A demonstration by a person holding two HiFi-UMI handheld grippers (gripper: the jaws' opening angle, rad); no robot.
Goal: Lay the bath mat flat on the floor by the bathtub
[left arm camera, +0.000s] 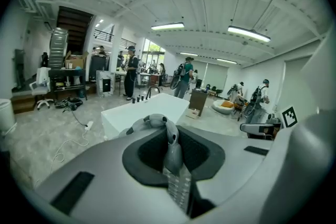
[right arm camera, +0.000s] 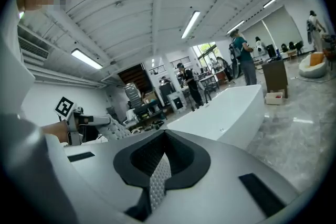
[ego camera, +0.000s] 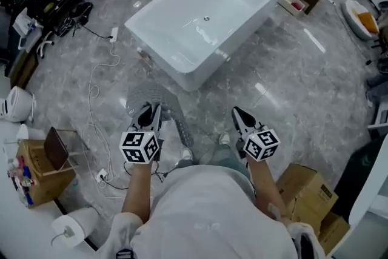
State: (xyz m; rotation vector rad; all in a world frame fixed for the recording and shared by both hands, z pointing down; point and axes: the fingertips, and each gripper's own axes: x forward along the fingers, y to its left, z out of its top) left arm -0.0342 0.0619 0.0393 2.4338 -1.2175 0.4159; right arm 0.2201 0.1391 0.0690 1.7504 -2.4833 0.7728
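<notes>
The grey marble floor [ego camera: 291, 82] carries a white rectangular bathtub [ego camera: 206, 21]. Near its corner, the grey textured bath mat [ego camera: 140, 100] hangs bunched, pinched between the left gripper's [ego camera: 149, 113] fingers. The right gripper's [ego camera: 238, 114] fingers are clenched together on nothing.

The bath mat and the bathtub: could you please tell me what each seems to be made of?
Bath mat: soft grey textile, possibly rubbery; matt, bunching into limp folds.
Bathtub: hard, glossy white, likely acrylic or enamel; bright highlights gleam in its basin.
</notes>
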